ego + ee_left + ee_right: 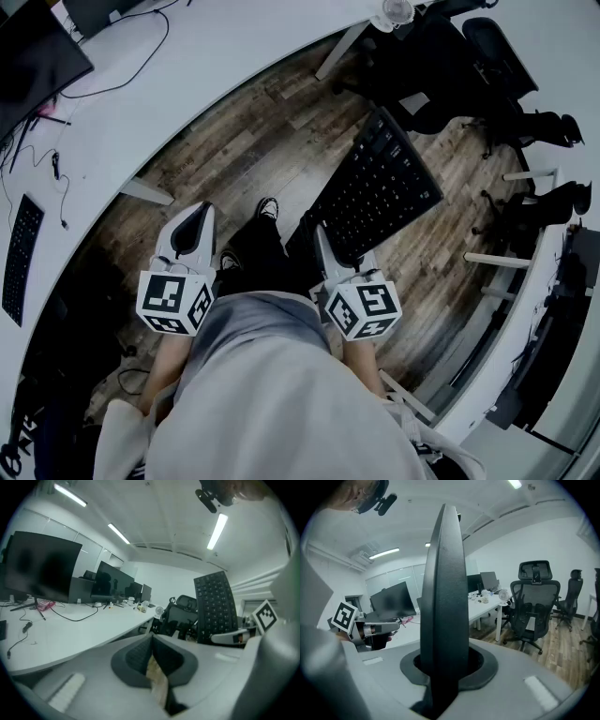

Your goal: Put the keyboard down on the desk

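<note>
My right gripper [342,261] is shut on the near edge of a black keyboard [377,187]. It holds the keyboard in the air over the wooden floor, tilted up and away from me. In the right gripper view the keyboard [443,597] stands edge-on between the pads of that gripper [440,667]. My left gripper [194,217] hangs shut and empty to the left, at about the same height. Its pads meet in the left gripper view [152,656], where the held keyboard [215,606] shows upright at the right. The long white desk [234,56] curves across the upper left.
On the desk stand a dark monitor [28,56], a second black keyboard [21,258] and loose cables [122,80]. Black office chairs [450,66] stand beyond the held keyboard. Another white desk [562,309] runs along the right. The person's legs and shoes [267,208] are below.
</note>
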Tool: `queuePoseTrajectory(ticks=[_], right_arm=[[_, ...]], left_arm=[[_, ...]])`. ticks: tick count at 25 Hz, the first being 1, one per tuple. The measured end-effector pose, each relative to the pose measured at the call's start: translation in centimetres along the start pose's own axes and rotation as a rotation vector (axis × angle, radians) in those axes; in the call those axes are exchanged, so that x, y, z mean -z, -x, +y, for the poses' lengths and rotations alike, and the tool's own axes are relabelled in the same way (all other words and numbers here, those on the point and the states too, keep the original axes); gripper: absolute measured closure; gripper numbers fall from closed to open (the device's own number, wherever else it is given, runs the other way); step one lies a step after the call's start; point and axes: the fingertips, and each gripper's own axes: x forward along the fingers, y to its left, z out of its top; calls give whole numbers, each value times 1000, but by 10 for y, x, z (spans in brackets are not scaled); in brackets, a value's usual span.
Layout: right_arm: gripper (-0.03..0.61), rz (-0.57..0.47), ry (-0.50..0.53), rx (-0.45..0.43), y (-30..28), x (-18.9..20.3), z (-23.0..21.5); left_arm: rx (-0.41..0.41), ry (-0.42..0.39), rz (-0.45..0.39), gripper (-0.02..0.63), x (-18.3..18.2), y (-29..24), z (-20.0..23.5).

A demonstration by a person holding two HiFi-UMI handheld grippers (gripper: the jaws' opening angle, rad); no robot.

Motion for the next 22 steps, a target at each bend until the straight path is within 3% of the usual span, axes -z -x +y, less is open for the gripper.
queuePoseTrajectory(ticks=[4,8,22], right_arm=[[491,2,4,-10,-4,0,-8],[491,12,4,-23,-33,-27,-39],[495,-55,-34,-222,-111,-101,-84]], left_arm=[[-3,8,-3,614,3,-5,-2],[-23,17,0,614,-21,-46,2],[-47,36,15,614,-69,-144,-1]])
